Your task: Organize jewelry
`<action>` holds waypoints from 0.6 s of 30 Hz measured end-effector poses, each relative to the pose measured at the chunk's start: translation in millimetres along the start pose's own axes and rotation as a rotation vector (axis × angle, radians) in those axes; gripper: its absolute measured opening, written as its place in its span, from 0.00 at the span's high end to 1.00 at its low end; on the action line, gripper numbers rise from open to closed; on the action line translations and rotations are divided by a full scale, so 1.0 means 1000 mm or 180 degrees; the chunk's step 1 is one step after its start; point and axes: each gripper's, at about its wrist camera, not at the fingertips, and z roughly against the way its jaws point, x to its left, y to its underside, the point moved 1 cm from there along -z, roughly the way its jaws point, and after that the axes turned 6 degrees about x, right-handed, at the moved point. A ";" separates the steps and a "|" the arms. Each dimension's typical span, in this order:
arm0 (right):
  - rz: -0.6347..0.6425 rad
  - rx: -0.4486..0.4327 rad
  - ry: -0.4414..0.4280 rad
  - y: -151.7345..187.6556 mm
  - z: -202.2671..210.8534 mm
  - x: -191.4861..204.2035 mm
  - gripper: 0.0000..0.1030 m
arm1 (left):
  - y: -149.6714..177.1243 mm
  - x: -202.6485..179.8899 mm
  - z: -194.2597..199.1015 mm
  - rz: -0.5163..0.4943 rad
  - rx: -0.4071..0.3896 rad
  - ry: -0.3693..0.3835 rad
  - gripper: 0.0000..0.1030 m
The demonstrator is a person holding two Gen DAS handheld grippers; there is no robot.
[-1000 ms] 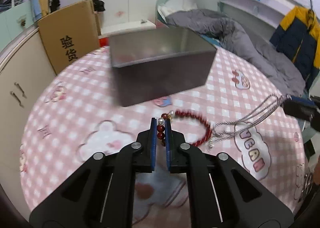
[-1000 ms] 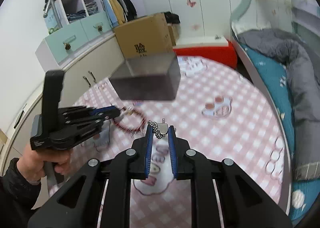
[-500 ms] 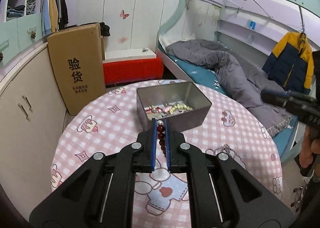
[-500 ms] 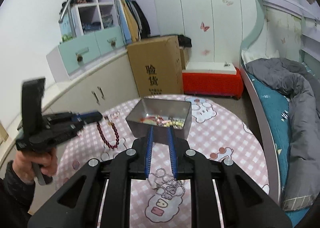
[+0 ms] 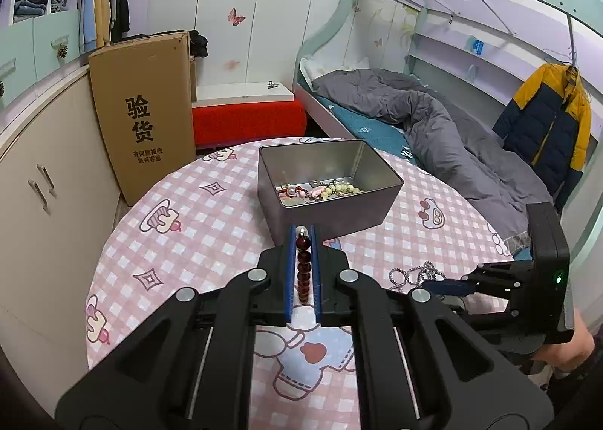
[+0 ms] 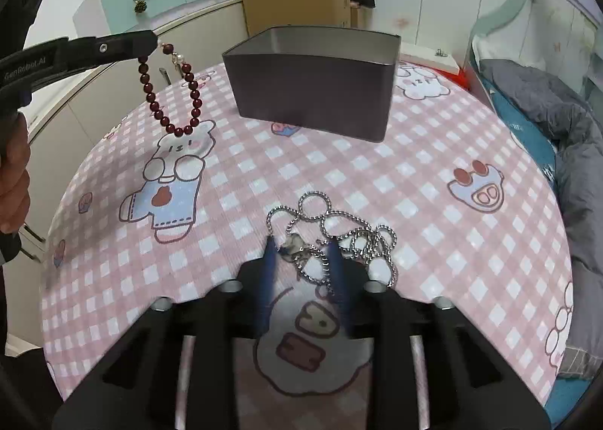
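Note:
My left gripper is shut on a dark red bead bracelet. In the right wrist view the bracelet hangs in a loop from the left gripper, above the table and left of the tin. The grey metal tin stands open on the far part of the table with several small pieces of jewelry inside. My right gripper is open and low over the table. A silver ball chain lies in a heap on the cloth between and beyond its fingertips.
The round table has a pink checked cloth with cartoon prints. A cardboard box leans against cabinets on the left. A bed with a grey duvet is on the right, close to the table's edge.
The right gripper has come down to the table and opened, and the silver chain now lies on the cloth. The left gripper still holds the bracelet, a little nearer the tin.

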 end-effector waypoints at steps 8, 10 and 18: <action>-0.0089 -0.0312 -0.0137 -0.019 0.037 -0.007 0.86 | -0.006 0.000 0.008 0.0004 -0.0079 0.0037 0.93; -0.0120 -0.0478 -0.0214 -0.030 0.056 -0.013 0.86 | -0.010 0.000 0.012 -0.0006 -0.0118 0.0044 0.93; 0.0035 -0.1055 -0.0270 -0.078 0.128 -0.013 0.86 | -0.035 -0.008 0.035 -0.0106 -0.0347 0.0060 0.93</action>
